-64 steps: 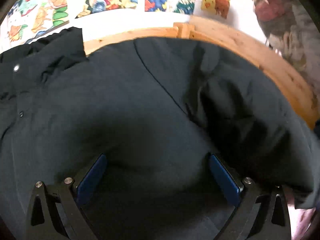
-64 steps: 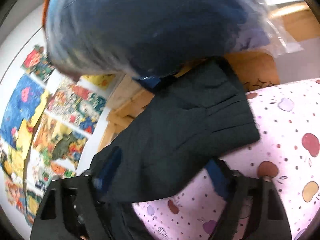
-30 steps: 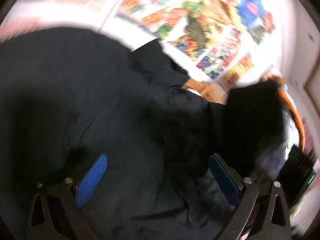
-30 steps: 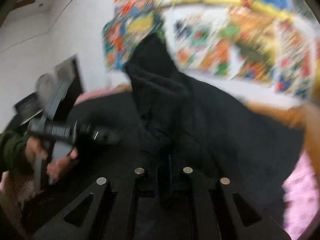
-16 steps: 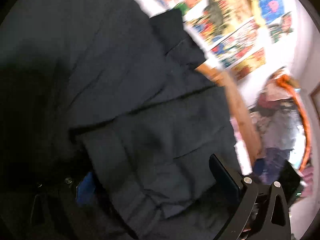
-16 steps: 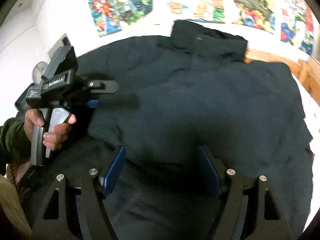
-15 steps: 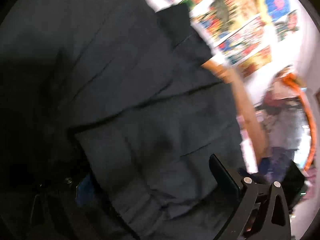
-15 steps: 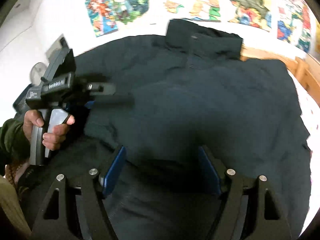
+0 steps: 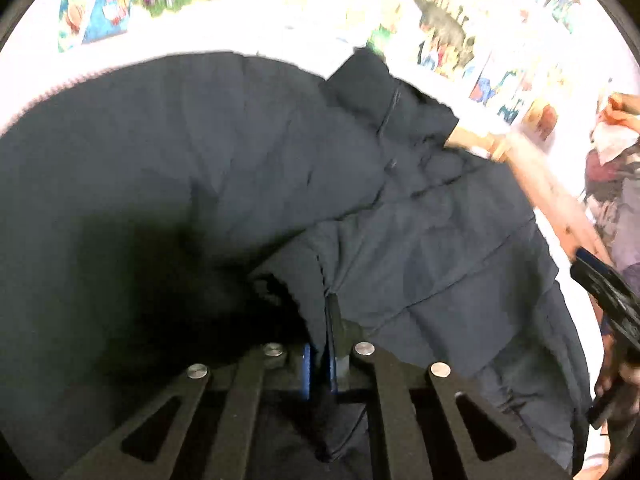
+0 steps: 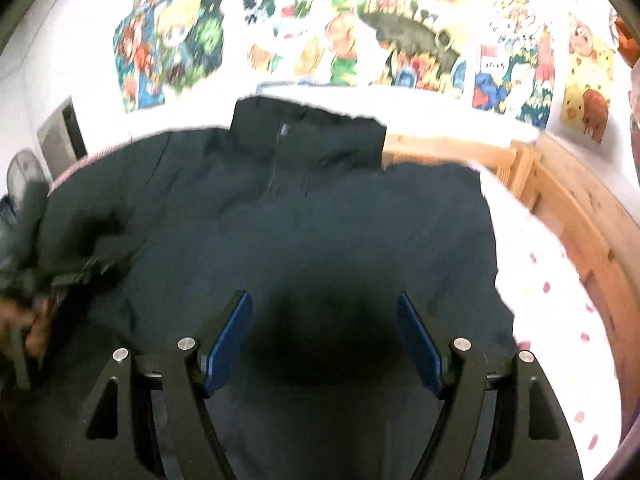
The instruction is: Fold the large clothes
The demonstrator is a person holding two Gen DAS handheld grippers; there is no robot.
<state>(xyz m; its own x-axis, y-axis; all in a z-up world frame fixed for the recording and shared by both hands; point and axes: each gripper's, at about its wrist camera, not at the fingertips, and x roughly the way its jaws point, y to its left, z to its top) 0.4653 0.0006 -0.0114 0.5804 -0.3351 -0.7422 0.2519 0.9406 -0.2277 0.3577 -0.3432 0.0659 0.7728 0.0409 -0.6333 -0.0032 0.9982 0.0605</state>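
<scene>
A large dark navy padded jacket (image 10: 340, 216) lies spread on the bed, collar (image 10: 304, 128) toward the poster wall. In the left wrist view the jacket (image 9: 200, 168) fills the frame, with a sleeve (image 9: 420, 256) folded across its front. My left gripper (image 9: 320, 344) is shut on the cuff end of that sleeve. My right gripper (image 10: 324, 332) is open and empty, hovering just above the jacket's lower front. The left gripper and the hand holding it show blurred at the left edge of the right wrist view (image 10: 76, 272).
A pink spotted bedsheet (image 10: 560, 304) shows to the right of the jacket. A wooden bed frame (image 10: 576, 200) runs along the right side and back. Colourful posters (image 10: 400, 40) cover the white wall behind. The right gripper's body (image 9: 604, 284) is at the right edge.
My left gripper has closed on the sleeve cuff; it was open half a second ago. My right gripper, shut a second ago, has opened and hangs empty over the jacket.
</scene>
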